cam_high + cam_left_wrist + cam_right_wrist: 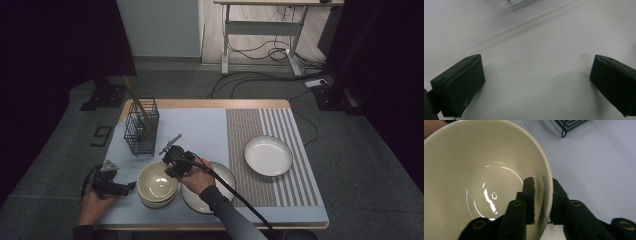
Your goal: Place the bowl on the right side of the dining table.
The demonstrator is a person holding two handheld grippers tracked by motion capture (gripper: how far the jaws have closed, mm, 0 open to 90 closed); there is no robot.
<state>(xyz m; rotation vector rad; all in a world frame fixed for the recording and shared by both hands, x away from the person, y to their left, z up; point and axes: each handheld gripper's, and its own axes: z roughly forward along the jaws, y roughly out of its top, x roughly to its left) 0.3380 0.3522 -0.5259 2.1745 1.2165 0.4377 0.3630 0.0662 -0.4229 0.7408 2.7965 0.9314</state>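
A cream bowl (pixel 157 182) sits at the front left of the pale blue mat, stacked on another bowl. In the right gripper view the bowl (pixel 474 170) is close up and glossy inside. My right gripper (pixel 172 167) comes at its far right rim from the right. One jaw of this gripper (pixel 542 195) is inside the bowl and the other outside, shut on the rim. My left gripper (pixel 131 186) rests low on the mat just left of the bowls. Its jaws (pixel 536 82) stand wide open with only bare mat between them.
A black wire basket (pixel 141 127) holding chopsticks (pixel 135 95) stands behind the bowls at the left; its corner (pixel 571 125) shows in the right gripper view. A flat plate (pixel 227 175) lies under my right hand. A white plate (pixel 268 155) sits on the striped mat at the right.
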